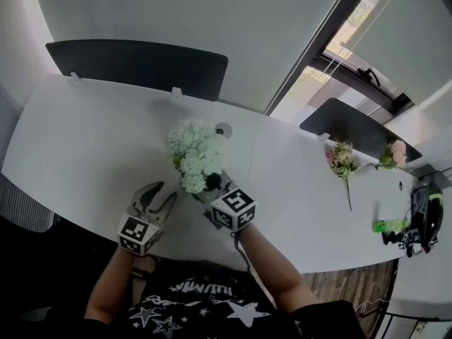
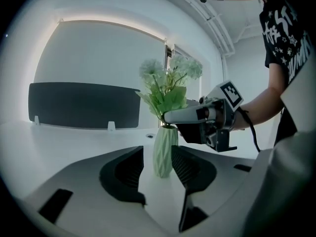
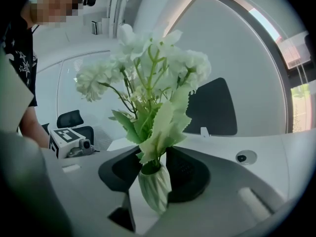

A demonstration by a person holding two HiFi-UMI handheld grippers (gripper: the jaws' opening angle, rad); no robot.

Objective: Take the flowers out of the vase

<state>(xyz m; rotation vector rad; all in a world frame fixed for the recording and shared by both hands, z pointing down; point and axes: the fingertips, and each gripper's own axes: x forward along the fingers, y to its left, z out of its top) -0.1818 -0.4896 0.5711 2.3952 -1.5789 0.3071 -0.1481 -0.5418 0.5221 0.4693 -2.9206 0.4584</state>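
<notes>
Divider (image 1: 138, 66) stands behind vase (image 2: 165, 154); pink flowers (image 1: 342, 159) lie well apart on table (image 1: 85, 140).

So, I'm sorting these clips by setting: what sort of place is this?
Most likely an office or meeting room. There is a long white table with dark desk dividers clipped along its edge, a cable grommet set into the top, and an office chair behind.
</notes>
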